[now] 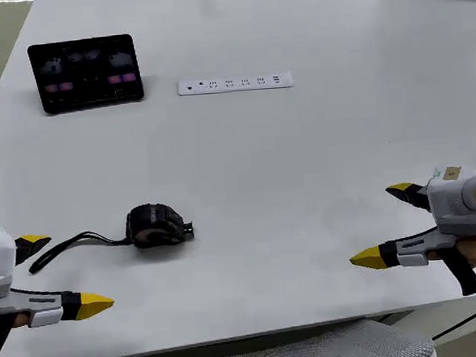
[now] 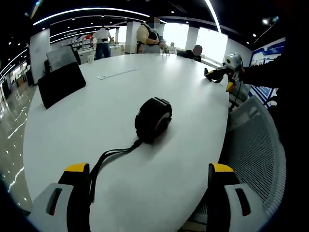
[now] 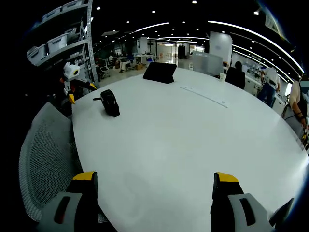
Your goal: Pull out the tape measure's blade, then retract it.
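The black round tape measure (image 1: 154, 226) lies on the white worktop (image 1: 302, 158), near the wide-spread left gripper (image 1: 65, 271) and well apart from the equally wide right gripper (image 1: 382, 224).

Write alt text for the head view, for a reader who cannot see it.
A black tape measure, blade retracted, lies on a white table with its strap trailing toward the open left gripper; the open right gripper is at the other side. A tablet and a power strip sit farther back.

head: looks down on surface (image 1: 320, 189) | left: low, near tape measure (image 2: 153, 118) | right: low, far | shared: tape measure
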Motion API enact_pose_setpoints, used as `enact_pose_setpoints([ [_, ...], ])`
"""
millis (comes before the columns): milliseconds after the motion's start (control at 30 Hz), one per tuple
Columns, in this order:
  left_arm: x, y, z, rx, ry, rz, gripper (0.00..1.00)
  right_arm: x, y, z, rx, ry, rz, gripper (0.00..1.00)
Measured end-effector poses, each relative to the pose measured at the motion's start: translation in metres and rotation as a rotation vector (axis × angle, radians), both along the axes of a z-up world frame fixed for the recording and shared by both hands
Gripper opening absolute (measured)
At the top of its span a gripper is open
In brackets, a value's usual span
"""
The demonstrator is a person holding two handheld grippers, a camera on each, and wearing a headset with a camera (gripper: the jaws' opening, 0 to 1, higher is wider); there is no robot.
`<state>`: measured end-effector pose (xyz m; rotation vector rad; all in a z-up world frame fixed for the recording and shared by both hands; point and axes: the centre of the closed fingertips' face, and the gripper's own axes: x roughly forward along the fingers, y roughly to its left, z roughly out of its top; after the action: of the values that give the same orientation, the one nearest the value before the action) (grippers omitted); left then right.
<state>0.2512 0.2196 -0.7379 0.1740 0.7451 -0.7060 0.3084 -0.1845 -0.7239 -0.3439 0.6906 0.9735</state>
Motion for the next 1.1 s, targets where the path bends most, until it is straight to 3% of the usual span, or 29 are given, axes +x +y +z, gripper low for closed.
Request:
enact_pose_setpoints([
  [67, 0.002, -0.002, 0.000, -0.005, 0.005, -0.008, 0.99, 0.000, 0.006, 0.001, 0.010, 0.002, 0.015, 0.99],
  [133, 0.004, -0.002, 0.000, 0.003, 0.006, -0.021, 0.99, 0.002, 0.012, 0.003, 0.011, -0.038, 0.050, 0.99],
  [200, 0.008, -0.002, -0.001, 0.013, 0.015, -0.027, 0.99, 0.001, 0.017, 0.001, 0.004, -0.025, 0.068, 0.99],
  [533, 0.022, -0.010, 0.005, 0.017, -0.003, -0.066, 0.99, 0.008, 0.039, -0.009, -0.014, -0.002, 0.129, 0.99],
  [733, 0.028, -0.016, 0.001, 0.022, 0.011, -0.098, 0.99, 0.011, 0.054, -0.009, -0.017, 0.000, 0.170, 0.99],
  [1100, 0.042, -0.028, -0.006, 0.097, 0.001, -0.198, 0.99, 0.026, 0.084, 0.000, 0.022, -0.042, 0.207, 0.99],
])
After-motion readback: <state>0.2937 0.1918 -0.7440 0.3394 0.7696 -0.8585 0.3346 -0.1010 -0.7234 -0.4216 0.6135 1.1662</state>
